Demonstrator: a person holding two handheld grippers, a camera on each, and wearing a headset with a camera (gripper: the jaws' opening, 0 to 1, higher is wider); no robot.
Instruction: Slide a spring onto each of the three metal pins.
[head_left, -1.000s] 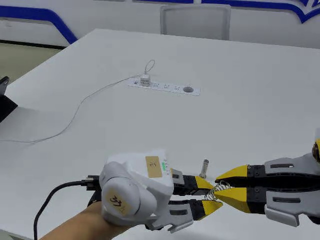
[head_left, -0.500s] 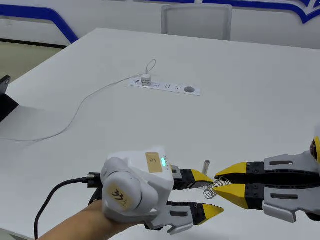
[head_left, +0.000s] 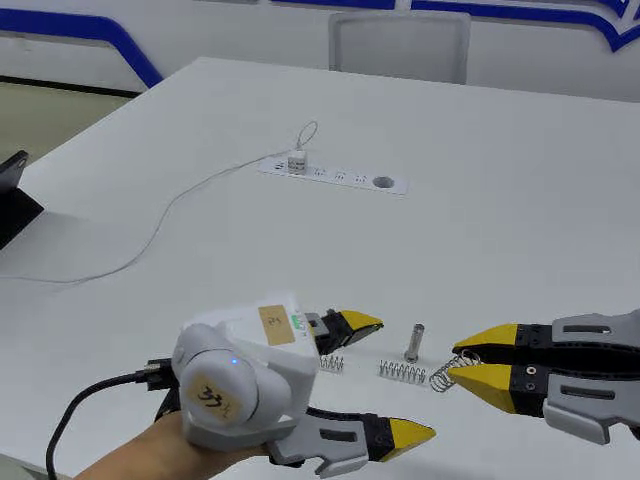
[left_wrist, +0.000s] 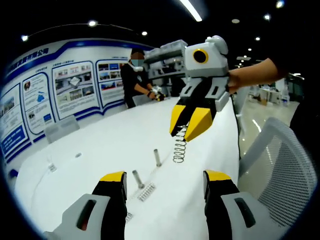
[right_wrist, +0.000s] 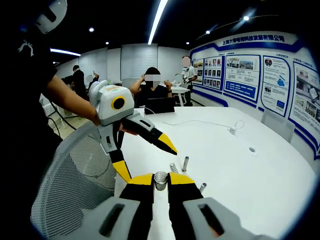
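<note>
My right gripper (head_left: 467, 359) is shut on the end of a small steel spring (head_left: 445, 375), which hangs off its yellow tips just above the table. In the right gripper view that spring (right_wrist: 160, 175) sits pinched between my jaws. A metal pin (head_left: 413, 342) stands upright just left of it, with a loose spring (head_left: 402, 372) lying in front and a smaller spring (head_left: 331, 364) further left. My left gripper (head_left: 385, 378) is open, its tips wide apart around these parts. The left gripper view shows two pins (left_wrist: 157, 158) (left_wrist: 137, 178) and the right gripper (left_wrist: 192, 112) dangling the spring (left_wrist: 179, 147).
A white power strip (head_left: 330, 175) with a plug and a thin cable (head_left: 160, 215) lies mid-table. A grey chair (head_left: 400, 40) stands at the far edge, a dark device (head_left: 10, 190) at the left edge. A mesh chair (left_wrist: 280, 165) is close by.
The left gripper has opened, let go of the spring and drawn back to the left. The right gripper keeps the spring and has shifted slightly right.
</note>
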